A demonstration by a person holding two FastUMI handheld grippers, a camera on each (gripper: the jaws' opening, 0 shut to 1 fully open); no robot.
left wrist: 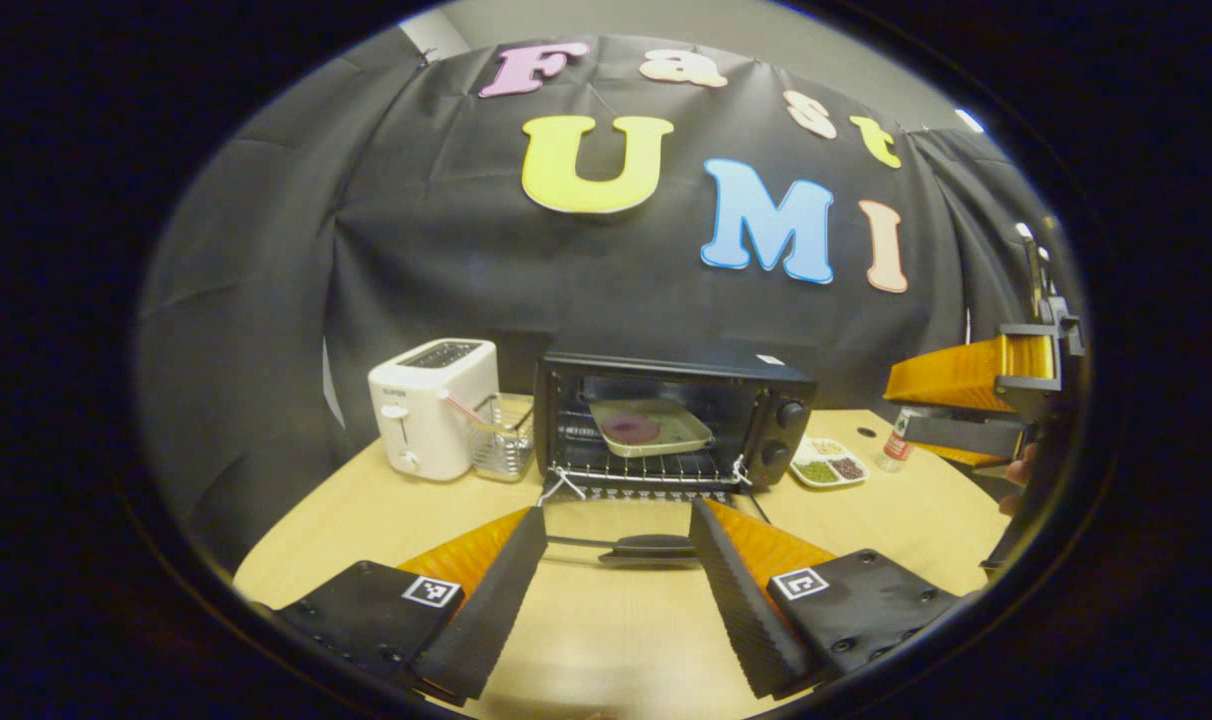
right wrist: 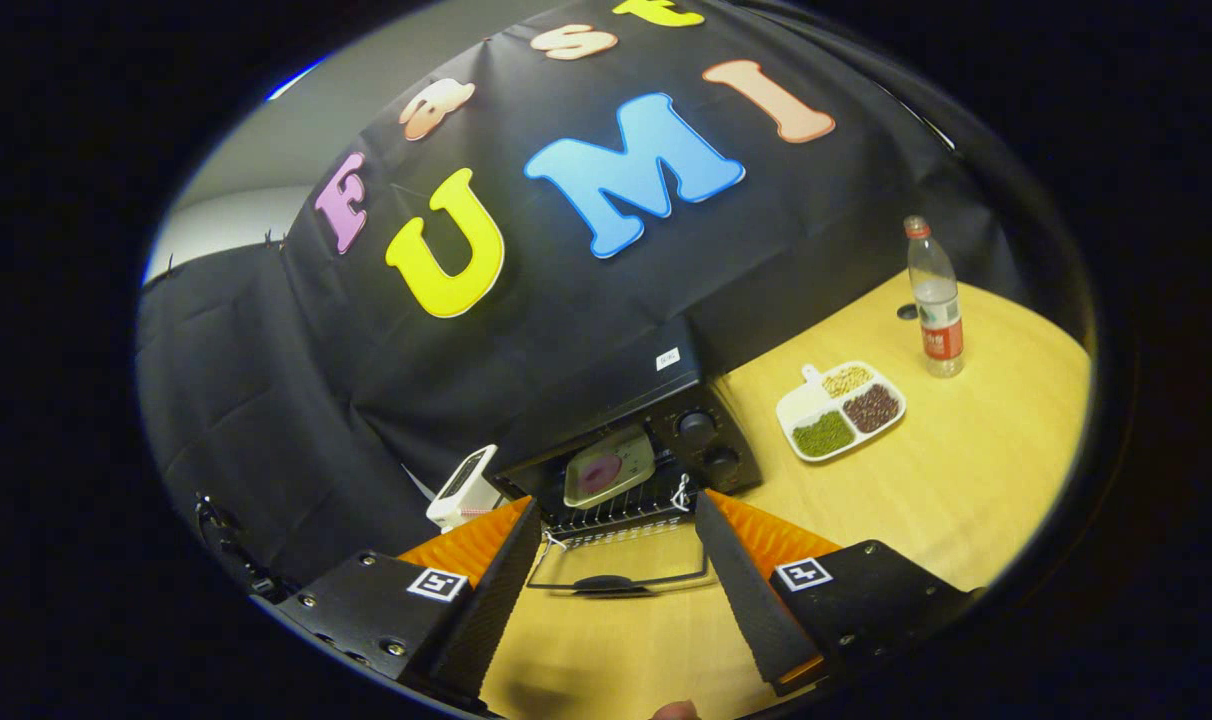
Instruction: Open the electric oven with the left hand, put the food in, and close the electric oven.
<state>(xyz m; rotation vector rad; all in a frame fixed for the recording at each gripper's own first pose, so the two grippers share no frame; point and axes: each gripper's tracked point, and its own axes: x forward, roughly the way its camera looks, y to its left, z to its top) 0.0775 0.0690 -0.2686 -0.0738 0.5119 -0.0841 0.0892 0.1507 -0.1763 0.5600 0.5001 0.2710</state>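
The black electric oven (left wrist: 776, 385) stands open at the middle of the table, its glass door (left wrist: 616, 520) folded down flat toward me. Inside, a pale tray (left wrist: 666, 432) carrying a round pinkish food (left wrist: 630, 429) rests on the wire rack. My left gripper (left wrist: 618, 515) is open, and the door's black handle (left wrist: 646, 547) lies between its fingers without being pressed. In the right gripper view, the right gripper (right wrist: 616, 510) is open and empty, held above the lowered door (right wrist: 621, 560) with the oven (right wrist: 701, 435) and tray (right wrist: 608, 467) ahead. In the left gripper view it hovers at the far right (left wrist: 976, 400).
A white toaster (left wrist: 434, 405) and a wire basket (left wrist: 501, 435) stand left of the oven. To its right are a divided dish of beans (right wrist: 841, 410) and a plastic bottle (right wrist: 934, 300). Bare wooden table (right wrist: 966, 480) stretches in front and to the right.
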